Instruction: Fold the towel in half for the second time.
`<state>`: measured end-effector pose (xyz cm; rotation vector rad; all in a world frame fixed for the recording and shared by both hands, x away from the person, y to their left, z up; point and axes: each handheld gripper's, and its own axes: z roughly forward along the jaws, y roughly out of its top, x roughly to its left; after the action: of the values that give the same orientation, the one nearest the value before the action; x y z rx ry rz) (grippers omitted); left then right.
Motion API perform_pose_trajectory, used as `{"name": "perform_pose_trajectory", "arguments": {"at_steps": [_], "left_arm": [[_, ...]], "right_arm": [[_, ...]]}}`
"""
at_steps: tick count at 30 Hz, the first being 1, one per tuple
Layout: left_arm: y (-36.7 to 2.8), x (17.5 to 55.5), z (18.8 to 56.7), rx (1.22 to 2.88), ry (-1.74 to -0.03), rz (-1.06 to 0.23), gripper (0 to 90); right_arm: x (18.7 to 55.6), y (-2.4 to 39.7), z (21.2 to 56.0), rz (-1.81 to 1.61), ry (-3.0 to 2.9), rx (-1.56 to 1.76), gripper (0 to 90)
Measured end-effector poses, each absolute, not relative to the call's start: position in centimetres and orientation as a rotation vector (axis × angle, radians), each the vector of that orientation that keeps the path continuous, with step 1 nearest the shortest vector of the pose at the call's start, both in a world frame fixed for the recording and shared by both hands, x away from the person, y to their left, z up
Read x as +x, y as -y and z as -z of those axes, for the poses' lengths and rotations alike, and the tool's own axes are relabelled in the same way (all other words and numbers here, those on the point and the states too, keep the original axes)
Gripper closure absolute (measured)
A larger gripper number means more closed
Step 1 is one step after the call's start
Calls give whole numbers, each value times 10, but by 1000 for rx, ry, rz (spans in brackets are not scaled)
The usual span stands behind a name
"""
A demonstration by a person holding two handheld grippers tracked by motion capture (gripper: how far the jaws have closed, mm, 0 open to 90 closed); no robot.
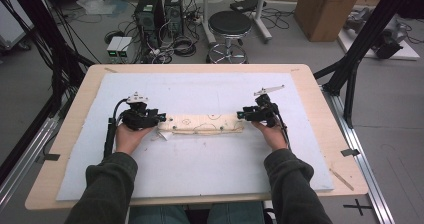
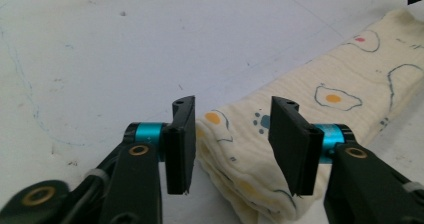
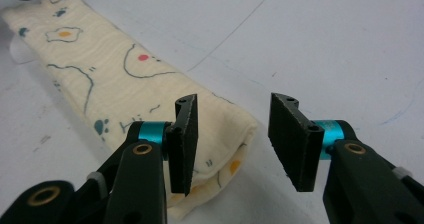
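The cloth (image 1: 202,124) lies folded into a long narrow strip on the white mat (image 1: 200,179) that covers the counter (image 1: 75,134), running crosswise between the two hands. The folding looks well along, perhaps finished: several layers are stacked evenly, and each end shows a rounded fold.

The left gripper (image 2: 232,134) stands at the cloth's left end with its jaws parted; the end of the cloth sits in the gap, but the pads do not press on it. The right gripper (image 3: 232,134) is at the cloth's right end, jaws likewise apart and holding nothing, with the corner of the cloth just under the one jaw. So both look to have let go, and what is left, if anything, is one more fold across the length or simply drawing the hands away.

How many layers the strip has is hard to count. Its underside is hidden, and whether the small white tag at its left end belongs to it I cannot tell.
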<state>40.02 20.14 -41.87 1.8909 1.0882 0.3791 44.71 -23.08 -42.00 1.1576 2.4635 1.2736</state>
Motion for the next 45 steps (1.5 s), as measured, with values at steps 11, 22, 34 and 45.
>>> {"name": "perform_pose_trajectory", "arguments": {"at_steps": [11, 22, 34, 45], "left_arm": [[-210, 385, 408, 1856, -1043, -379, 493], [-215, 374, 405, 1861, -1022, -372, 447], [-211, 361, 395, 1872, -970, -387, 399], [-218, 348, 399, 1882, -953, -410, 361]], "right_arm": [[435, 234, 406, -1310, -2439, 1131, 448], [427, 236, 401, -1340, -2415, 1127, 359], [412, 240, 391, -1374, -2385, 1100, 282], [401, 247, 399, -1360, -2381, 1123, 218]]}}
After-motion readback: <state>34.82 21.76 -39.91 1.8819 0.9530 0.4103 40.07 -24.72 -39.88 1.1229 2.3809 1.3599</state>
